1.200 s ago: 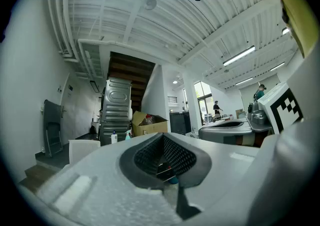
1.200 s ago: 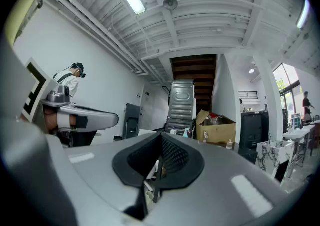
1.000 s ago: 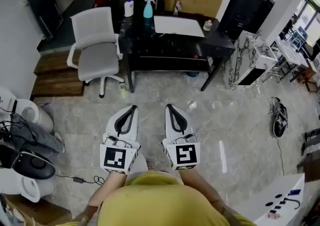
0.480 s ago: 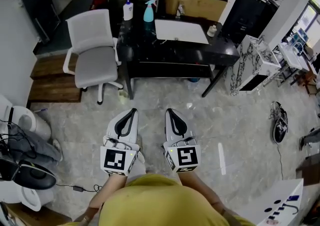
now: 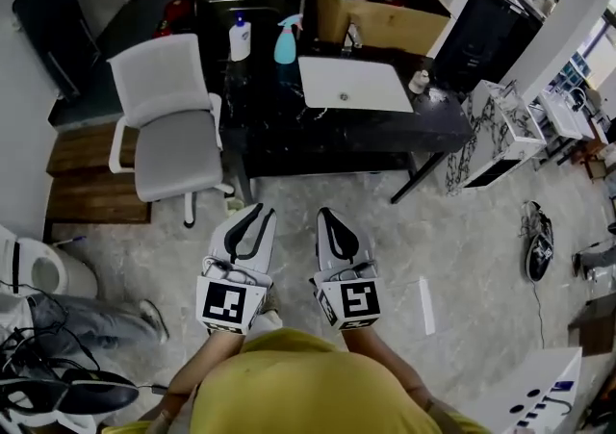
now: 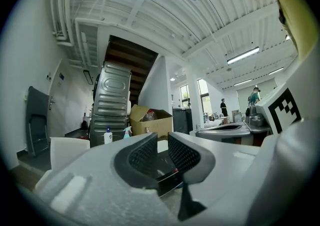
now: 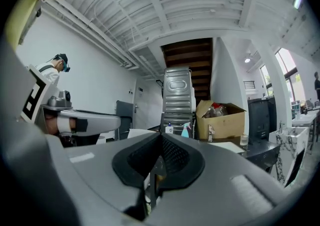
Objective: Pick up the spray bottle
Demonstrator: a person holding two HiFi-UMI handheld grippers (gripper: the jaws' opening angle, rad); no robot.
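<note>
Black desk [image 5: 289,114]: spray bottle [image 5: 286,40] well beyond left gripper [image 5: 256,214], opening empty, and right gripper [image 5: 327,217], seemingly shut.

Spray bottle [image 5: 285,40] on desk [image 5: 274,110], right of pump bottle [image 5: 240,38].

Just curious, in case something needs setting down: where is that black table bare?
The black table is bare in front of the pump bottle and spray bottle, left of the white board, and along its front edge. The back right corner, by the small white container and cardboard box, is crowded.
</note>
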